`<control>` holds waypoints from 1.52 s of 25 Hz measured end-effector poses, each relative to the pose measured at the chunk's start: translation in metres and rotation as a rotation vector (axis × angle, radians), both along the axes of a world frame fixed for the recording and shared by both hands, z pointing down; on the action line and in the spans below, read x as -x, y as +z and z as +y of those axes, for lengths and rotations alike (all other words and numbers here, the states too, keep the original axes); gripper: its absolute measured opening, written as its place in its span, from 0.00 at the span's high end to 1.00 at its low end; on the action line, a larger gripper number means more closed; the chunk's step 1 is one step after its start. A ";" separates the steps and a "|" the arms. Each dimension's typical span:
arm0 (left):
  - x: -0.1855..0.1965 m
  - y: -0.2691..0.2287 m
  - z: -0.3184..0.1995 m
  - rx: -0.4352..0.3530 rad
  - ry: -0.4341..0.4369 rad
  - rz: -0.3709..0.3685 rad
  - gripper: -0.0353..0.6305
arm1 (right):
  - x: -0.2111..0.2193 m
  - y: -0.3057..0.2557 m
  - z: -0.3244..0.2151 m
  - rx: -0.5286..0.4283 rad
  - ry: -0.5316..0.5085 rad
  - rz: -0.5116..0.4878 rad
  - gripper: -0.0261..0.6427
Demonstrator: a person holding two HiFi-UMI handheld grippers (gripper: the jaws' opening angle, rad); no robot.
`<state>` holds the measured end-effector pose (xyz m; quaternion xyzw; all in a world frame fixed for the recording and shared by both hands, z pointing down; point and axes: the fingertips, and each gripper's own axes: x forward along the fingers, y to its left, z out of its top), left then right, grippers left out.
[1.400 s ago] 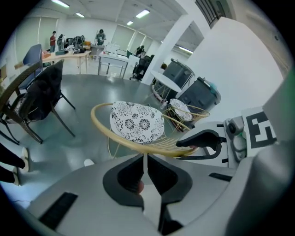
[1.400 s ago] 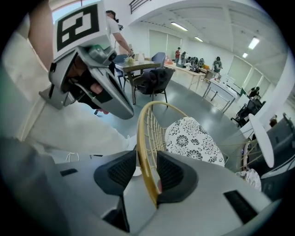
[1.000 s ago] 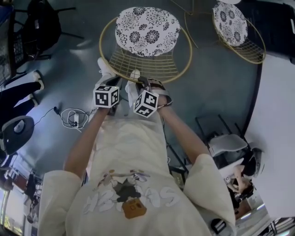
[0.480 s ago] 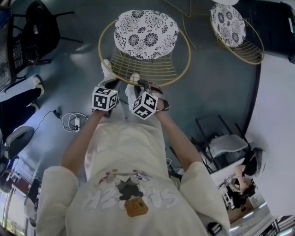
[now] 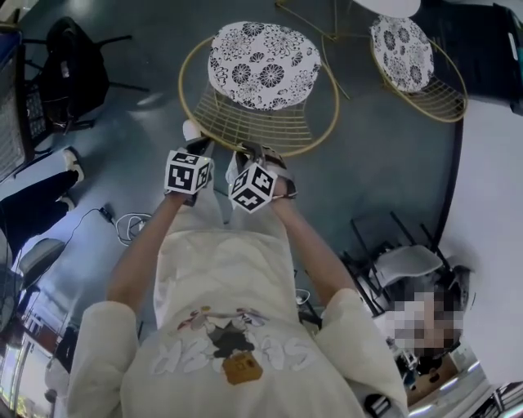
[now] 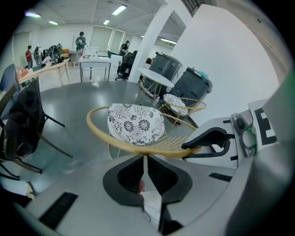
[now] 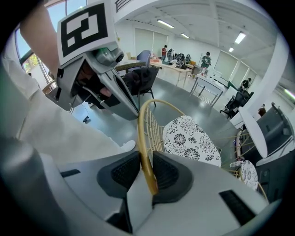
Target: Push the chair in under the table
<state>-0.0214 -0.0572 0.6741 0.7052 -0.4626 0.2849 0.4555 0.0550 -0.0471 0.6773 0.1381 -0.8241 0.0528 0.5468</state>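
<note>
My right gripper (image 7: pixel 145 159) is clamped on the gold back rim (image 7: pixel 141 133) of the chair (image 5: pixel 261 65). My left gripper (image 6: pixel 144 159) has its jaws together, with the tips at that rim. The chair stands on the grey floor (image 5: pixel 384 163), short of the white table (image 5: pixel 386 6).

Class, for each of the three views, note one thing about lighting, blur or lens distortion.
Head view: even overhead light, with a soft sheen on the grey floor and no hard shadows. Left gripper view: the ceiling lights glare white, the picture's corners go dark, and the column leans from fisheye distortion. Right gripper view: the chair rim between the jaws is sharp but bowed, and the strip lights are bright.
</note>
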 end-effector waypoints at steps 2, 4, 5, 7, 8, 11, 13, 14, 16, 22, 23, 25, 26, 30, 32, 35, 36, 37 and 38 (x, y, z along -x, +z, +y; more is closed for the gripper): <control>0.000 -0.002 -0.007 0.004 -0.005 -0.001 0.93 | 0.000 -0.003 -0.006 0.003 0.002 -0.002 0.84; -0.003 -0.003 -0.016 0.000 -0.003 -0.002 0.93 | -0.003 -0.004 -0.014 0.003 0.011 -0.002 0.84; -0.002 -0.003 -0.023 -0.005 0.002 -0.003 0.93 | -0.002 -0.004 -0.020 -0.004 0.018 -0.003 0.84; 0.001 -0.001 -0.037 -0.009 0.013 -0.006 0.93 | 0.001 -0.002 -0.034 -0.018 0.029 -0.005 0.84; 0.003 0.000 -0.043 -0.007 0.018 -0.007 0.93 | 0.003 -0.002 -0.040 -0.025 0.033 -0.008 0.84; 0.003 0.000 -0.064 -0.008 0.042 -0.013 0.93 | 0.004 0.000 -0.059 -0.039 0.039 -0.020 0.84; 0.000 0.001 -0.078 -0.012 0.062 -0.014 0.93 | 0.001 0.000 -0.072 -0.046 0.036 -0.029 0.84; -0.001 0.001 -0.084 -0.014 0.070 -0.014 0.93 | 0.000 0.000 -0.078 -0.049 0.034 -0.033 0.84; -0.001 0.002 -0.097 -0.018 0.081 -0.013 0.93 | 0.000 0.000 -0.090 -0.059 0.031 -0.043 0.84; -0.003 0.002 -0.137 -0.039 0.107 -0.019 0.93 | -0.001 0.001 -0.127 -0.082 0.056 -0.053 0.84; -0.004 0.002 -0.143 -0.040 0.110 -0.019 0.93 | -0.002 0.001 -0.133 -0.085 0.063 -0.052 0.84; -0.005 0.002 -0.153 -0.042 0.118 -0.016 0.93 | -0.002 0.001 -0.142 -0.088 0.075 -0.050 0.84; -0.005 0.002 -0.159 -0.044 0.123 -0.017 0.93 | -0.002 0.001 -0.147 -0.089 0.081 -0.050 0.84; -0.007 0.000 -0.180 -0.056 0.150 -0.024 0.93 | -0.004 -0.001 -0.168 -0.108 0.102 -0.044 0.84; -0.008 -0.001 -0.190 -0.062 0.157 -0.025 0.93 | -0.004 -0.002 -0.177 -0.123 0.107 -0.039 0.84; -0.010 -0.002 -0.205 -0.069 0.156 -0.022 0.93 | -0.007 -0.002 -0.191 -0.127 0.115 -0.035 0.84; -0.012 -0.002 -0.210 -0.073 0.157 -0.023 0.93 | -0.008 -0.002 -0.196 -0.131 0.115 -0.033 0.84; -0.013 -0.002 -0.215 -0.078 0.158 -0.025 0.93 | -0.009 -0.002 -0.201 -0.136 0.115 -0.030 0.84; -0.014 -0.001 -0.220 -0.081 0.159 -0.027 0.93 | -0.011 -0.001 -0.206 -0.142 0.116 -0.027 0.84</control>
